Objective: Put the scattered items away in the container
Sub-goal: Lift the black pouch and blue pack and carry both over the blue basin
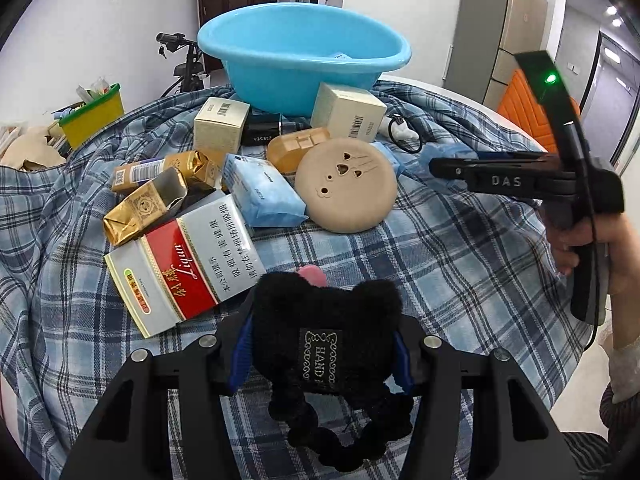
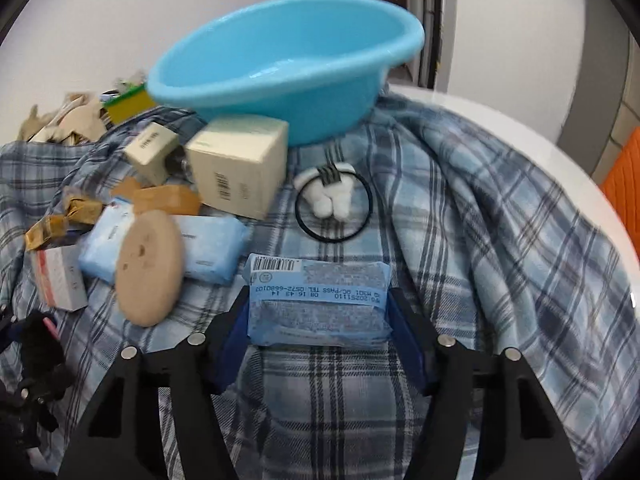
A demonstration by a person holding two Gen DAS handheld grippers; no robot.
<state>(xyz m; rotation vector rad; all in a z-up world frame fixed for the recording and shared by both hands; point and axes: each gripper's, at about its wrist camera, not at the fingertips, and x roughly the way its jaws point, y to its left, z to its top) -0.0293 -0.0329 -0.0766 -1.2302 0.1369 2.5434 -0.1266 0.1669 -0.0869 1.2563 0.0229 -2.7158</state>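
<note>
The left gripper (image 1: 322, 354) clamps a black plush (image 1: 324, 344), its lower part cut off. The right gripper (image 2: 320, 320) pinches a blue packet (image 2: 318, 300) with blurred print. In the basin (image 1: 304, 52), only a corner of something shows.

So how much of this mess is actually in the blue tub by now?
Hardly any: the blue tub shows just one small pale item. In hand: the left gripper is shut on a black plush toy, and the right gripper is around a blue tissue pack. Boxes, packets and the round beige pad remain.
</note>
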